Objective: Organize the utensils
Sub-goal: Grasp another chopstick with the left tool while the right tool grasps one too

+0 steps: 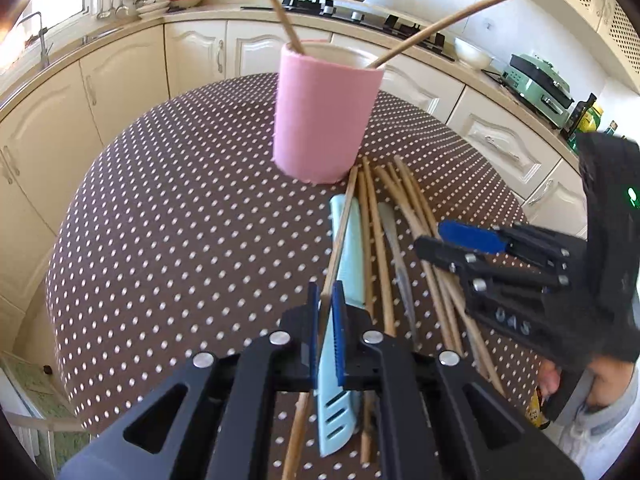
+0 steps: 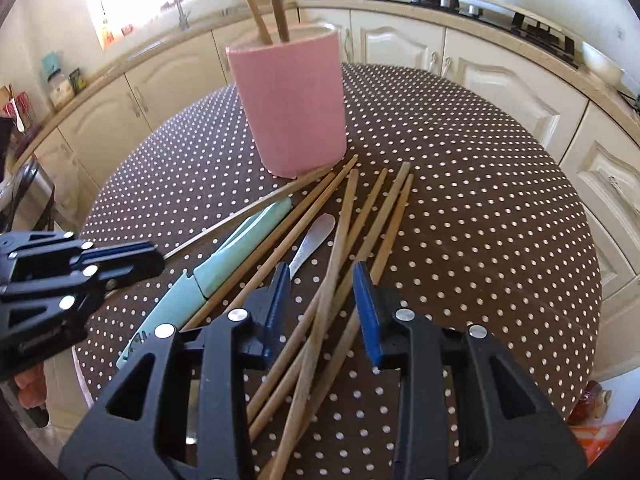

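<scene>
Left claw point(image 1: 326, 304) pinches a chopstick point(image 1: 340, 232); no writing is legible.

Matt wooden chopsticks point(image 2: 384, 216), pale-green smooth plastic knife point(image 2: 224, 256), pink cloth-wrapped holder point(image 2: 292, 104), dotted tablecloth point(image 2: 480, 208)

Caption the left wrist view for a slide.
Left gripper shut on a chopstick before the pink holder.

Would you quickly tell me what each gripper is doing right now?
Left gripper: shut on a single chopstick.
Right gripper: open, pads straddling the loose chopsticks, none gripped.
</scene>
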Action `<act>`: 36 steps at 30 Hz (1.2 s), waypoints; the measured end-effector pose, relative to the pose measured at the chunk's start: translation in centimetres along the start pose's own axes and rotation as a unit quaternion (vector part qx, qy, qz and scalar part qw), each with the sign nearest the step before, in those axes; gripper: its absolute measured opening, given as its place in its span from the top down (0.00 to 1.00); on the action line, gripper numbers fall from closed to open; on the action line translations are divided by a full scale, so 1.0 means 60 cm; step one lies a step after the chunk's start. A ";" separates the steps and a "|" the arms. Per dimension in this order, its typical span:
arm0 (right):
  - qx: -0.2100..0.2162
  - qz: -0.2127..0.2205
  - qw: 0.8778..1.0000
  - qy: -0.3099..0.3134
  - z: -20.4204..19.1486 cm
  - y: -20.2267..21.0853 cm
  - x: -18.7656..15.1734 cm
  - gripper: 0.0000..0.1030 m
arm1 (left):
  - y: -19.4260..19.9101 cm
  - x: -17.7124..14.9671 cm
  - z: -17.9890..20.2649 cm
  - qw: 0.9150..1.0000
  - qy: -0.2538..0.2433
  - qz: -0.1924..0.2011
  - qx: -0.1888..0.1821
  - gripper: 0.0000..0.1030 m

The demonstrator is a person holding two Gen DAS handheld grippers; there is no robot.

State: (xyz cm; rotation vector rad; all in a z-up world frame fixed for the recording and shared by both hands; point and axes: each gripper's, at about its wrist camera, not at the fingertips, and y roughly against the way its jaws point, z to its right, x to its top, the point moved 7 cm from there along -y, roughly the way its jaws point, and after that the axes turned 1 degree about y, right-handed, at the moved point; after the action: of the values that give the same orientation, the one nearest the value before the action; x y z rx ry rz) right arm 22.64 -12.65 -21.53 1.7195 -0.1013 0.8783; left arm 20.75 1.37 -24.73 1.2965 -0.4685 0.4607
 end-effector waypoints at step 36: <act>-0.003 -0.058 0.998 -0.016 0.050 -0.039 0.022 0.93 | -0.033 0.052 0.034 0.999 -0.046 0.005 -0.017 0.94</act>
State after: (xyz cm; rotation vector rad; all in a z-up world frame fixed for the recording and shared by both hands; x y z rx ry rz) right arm 26.21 -13.97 -22.82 1.7161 -0.0250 0.7651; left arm 24.29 -0.85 -24.13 1.2865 -0.5581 0.4009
